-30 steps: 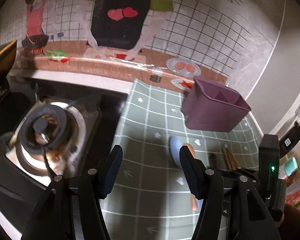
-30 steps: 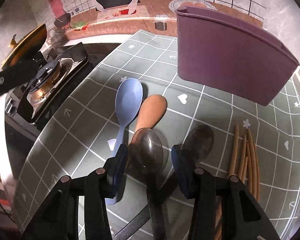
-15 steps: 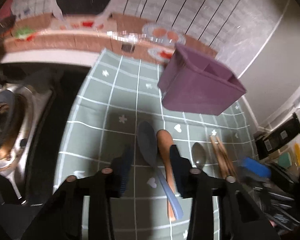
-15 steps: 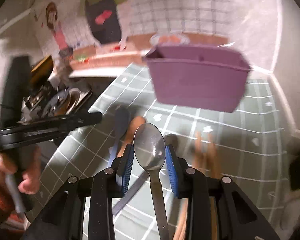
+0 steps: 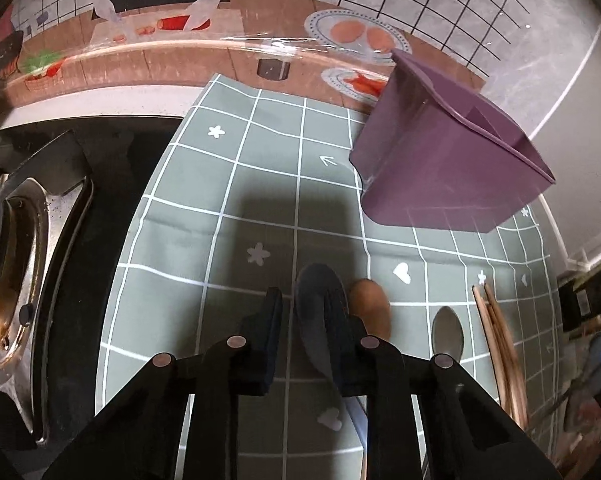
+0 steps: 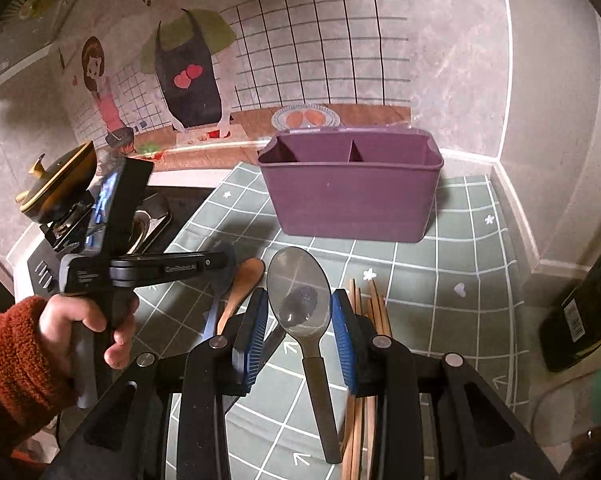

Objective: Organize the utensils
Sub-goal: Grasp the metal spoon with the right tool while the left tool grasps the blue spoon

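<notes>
My right gripper [image 6: 299,312] is shut on a metal spoon [image 6: 298,292] and holds it in the air in front of the purple two-compartment holder [image 6: 352,200]. My left gripper [image 5: 306,328] hangs low over the mat, its jaws open around the bowl of a blue spoon [image 5: 316,304]. A wooden spoon [image 5: 370,308] lies just right of it. Another metal spoon [image 5: 447,332] and several wooden chopsticks [image 5: 500,344] lie further right. The holder [image 5: 448,160] stands at the back right. The left gripper also shows in the right wrist view [image 6: 140,268].
A green checked mat [image 5: 220,200] covers the counter. A gas stove burner [image 5: 4,264] sits to the left. A yellow pot lid [image 6: 60,176] is on the stove. A dark bottle [image 6: 584,304] stands at the right edge. The wall runs close behind the holder.
My right gripper has lifted the metal spoon off the mat, up toward the holder. My left gripper has moved right and down onto the blue spoon, jaws narrower.
</notes>
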Motion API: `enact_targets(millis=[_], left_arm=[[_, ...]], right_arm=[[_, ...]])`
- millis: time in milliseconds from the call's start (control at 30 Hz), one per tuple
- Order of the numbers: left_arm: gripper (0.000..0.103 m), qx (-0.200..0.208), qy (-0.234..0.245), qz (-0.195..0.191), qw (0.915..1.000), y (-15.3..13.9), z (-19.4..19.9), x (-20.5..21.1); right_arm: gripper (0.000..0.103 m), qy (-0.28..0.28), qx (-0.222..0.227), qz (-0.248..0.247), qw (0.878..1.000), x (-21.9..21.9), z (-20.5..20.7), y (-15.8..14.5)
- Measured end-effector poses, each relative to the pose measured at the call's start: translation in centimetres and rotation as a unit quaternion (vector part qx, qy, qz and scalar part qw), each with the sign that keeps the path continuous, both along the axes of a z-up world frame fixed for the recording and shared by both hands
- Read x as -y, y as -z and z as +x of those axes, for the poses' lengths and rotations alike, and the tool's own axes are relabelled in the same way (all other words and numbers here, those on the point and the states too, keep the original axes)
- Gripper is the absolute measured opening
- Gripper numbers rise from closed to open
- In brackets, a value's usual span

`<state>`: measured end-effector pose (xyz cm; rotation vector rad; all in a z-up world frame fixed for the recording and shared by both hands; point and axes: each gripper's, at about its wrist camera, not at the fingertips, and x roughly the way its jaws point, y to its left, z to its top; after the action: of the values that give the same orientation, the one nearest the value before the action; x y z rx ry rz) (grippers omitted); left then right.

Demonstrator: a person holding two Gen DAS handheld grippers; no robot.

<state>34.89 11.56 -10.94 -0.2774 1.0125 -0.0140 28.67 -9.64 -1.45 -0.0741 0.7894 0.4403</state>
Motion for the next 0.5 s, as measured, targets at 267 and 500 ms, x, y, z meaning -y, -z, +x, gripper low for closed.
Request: enact_targets(millis=[267,500], left_arm=[[0.02,0.008,0.002,0.017,0.9998,0.6,0.1,1.1],[0.007,0.027,0.012,0.025,0.9992,0.0,-0.5,2.0]], right_arm=[[0.03,0.016,0.011,-0.012,1.0,0.1,0.2,0.1],[0.03,0.019,0.011,-0.007,1.0,0.5,0.3,0.1]])
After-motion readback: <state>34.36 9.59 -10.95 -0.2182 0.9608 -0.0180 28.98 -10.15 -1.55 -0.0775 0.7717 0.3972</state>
